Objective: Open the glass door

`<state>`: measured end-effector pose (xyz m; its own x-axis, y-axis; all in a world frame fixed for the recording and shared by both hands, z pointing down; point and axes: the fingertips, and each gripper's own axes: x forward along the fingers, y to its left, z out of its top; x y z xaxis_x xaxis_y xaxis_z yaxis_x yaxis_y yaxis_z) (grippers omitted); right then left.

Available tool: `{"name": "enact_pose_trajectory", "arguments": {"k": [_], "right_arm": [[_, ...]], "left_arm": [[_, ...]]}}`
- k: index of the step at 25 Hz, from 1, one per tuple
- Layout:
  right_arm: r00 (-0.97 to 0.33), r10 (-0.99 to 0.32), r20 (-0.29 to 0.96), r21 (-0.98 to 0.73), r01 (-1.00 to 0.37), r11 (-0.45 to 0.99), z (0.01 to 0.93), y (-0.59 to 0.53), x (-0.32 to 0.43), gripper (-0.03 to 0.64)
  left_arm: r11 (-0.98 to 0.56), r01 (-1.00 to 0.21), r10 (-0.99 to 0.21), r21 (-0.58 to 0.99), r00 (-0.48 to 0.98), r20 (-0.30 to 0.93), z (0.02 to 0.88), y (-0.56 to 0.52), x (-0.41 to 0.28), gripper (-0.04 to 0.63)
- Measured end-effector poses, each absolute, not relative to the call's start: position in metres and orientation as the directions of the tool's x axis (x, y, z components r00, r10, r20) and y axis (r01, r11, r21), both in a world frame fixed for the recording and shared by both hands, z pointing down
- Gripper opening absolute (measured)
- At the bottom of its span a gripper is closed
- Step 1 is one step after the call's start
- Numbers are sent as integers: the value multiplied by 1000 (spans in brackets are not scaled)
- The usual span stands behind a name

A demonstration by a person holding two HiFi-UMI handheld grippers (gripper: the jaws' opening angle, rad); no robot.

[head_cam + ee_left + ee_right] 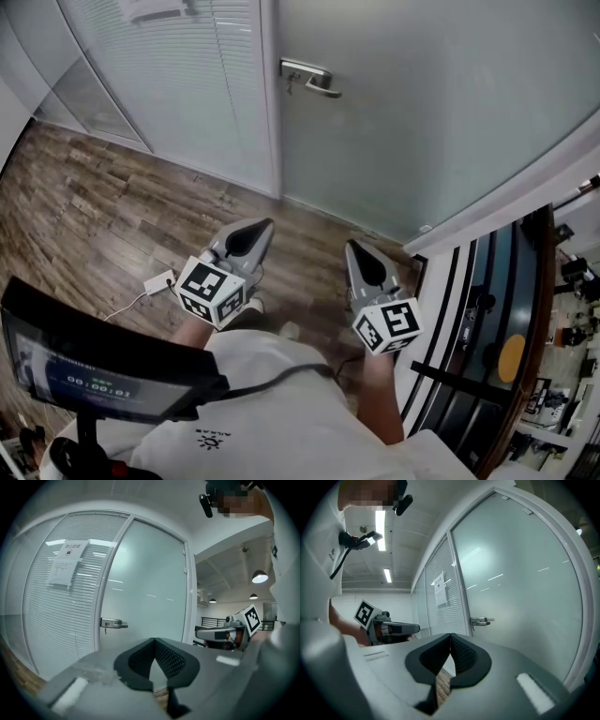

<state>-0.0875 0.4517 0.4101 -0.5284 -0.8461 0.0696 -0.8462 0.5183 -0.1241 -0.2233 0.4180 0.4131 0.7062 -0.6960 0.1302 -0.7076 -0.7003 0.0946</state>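
Frosted glass door (422, 112) is seen shut; its lever handle (309, 78), lying level at the door's left edge, is well ahead of the left hand-held gripper (262, 228) and right hand-held gripper (352, 247), both closed and empty, the left judged nearer.

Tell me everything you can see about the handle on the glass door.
The door handle is a silvery, metal-looking lever on a rectangular lock block, fixed at the frosted glass door's edge beside the white frame. The lever lies level, pointing away from the frame, unpressed. A small piece, perhaps a key, hangs under the block. Nothing touches it.
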Motion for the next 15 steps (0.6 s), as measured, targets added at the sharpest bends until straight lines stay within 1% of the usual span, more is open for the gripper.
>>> {"name": "enact_pose_trajectory", "arguments": {"k": [9, 12, 15], "right_arm": [[-537, -841, 68, -90, -843, 531, 402, 438, -94, 9], [-526, -845, 94, -92, -850, 519, 407, 404, -96, 9], [-507, -854, 119, -92, -862, 499, 413, 344, -109, 9]], "left_arm": [[-694, -714, -706, 92, 700, 108, 406, 398, -226, 5], [-706, -699, -689, 111, 715, 120, 414, 366, -223, 5], [-725, -676, -664, 130, 737, 131, 423, 306, -233, 5]]}}
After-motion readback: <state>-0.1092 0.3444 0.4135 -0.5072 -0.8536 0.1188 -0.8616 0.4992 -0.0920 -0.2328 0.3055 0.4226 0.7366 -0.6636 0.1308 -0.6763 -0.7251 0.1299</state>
